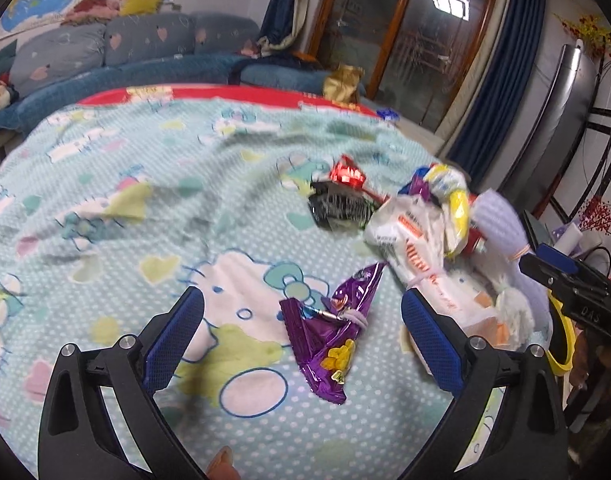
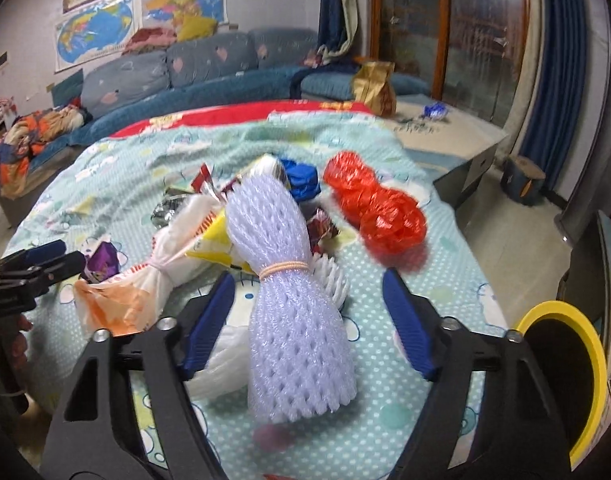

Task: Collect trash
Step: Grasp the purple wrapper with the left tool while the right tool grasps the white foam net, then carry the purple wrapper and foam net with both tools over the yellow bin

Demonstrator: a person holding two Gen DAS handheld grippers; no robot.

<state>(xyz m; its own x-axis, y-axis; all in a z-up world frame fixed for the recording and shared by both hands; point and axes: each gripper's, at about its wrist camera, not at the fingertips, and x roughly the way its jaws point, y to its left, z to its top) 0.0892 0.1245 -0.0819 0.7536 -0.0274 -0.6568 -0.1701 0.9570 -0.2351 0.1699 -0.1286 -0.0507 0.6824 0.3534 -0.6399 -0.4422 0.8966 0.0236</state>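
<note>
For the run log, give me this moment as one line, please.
left gripper: open over purple snack wrapper | right gripper: open around lavender foam net | yellow-rimmed bin: at right | nothing held

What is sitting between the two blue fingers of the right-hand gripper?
In the right wrist view, a lavender foam net sleeve, tied with a rubber band, lies between the open right gripper fingers.

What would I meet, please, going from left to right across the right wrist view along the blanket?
Left gripper → white knotted bag → lavender foam net → red plastic bag → yellow-rimmed bin.
</note>
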